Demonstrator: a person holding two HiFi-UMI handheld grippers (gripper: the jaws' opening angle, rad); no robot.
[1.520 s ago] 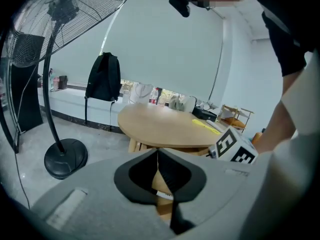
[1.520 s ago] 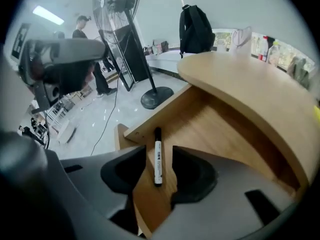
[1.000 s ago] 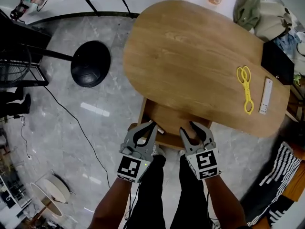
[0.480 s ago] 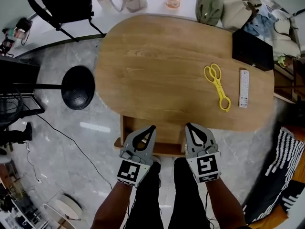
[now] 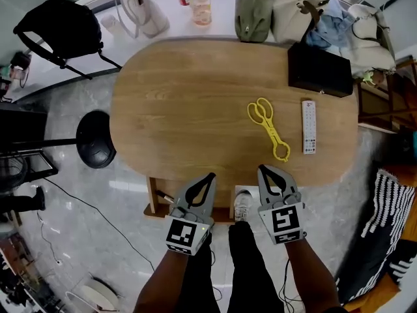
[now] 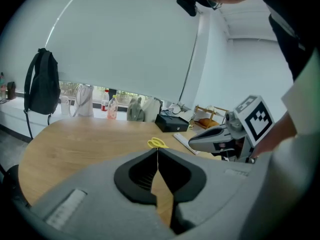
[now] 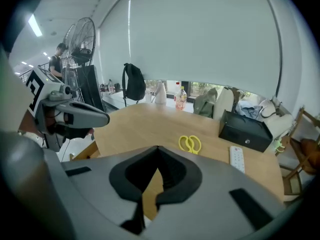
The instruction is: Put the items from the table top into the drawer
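Yellow plastic tongs [image 5: 268, 128] lie right of centre on the oval wood table [image 5: 176, 103], with a white remote [image 5: 309, 126] just beside. Both prob. light & stiff; take the tongs at the shaft, the remote across its width. Left gripper [image 5: 209, 176] & right gripper [image 5: 262, 169] are clenched, empty, by the drawer [image 5: 156, 206]. Grey marble floor [image 5: 65, 194]; bags [image 5: 254, 8] on the far ledge.

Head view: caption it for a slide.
Left gripper and right gripper, both shut, at table edge; tongs and remote ahead.
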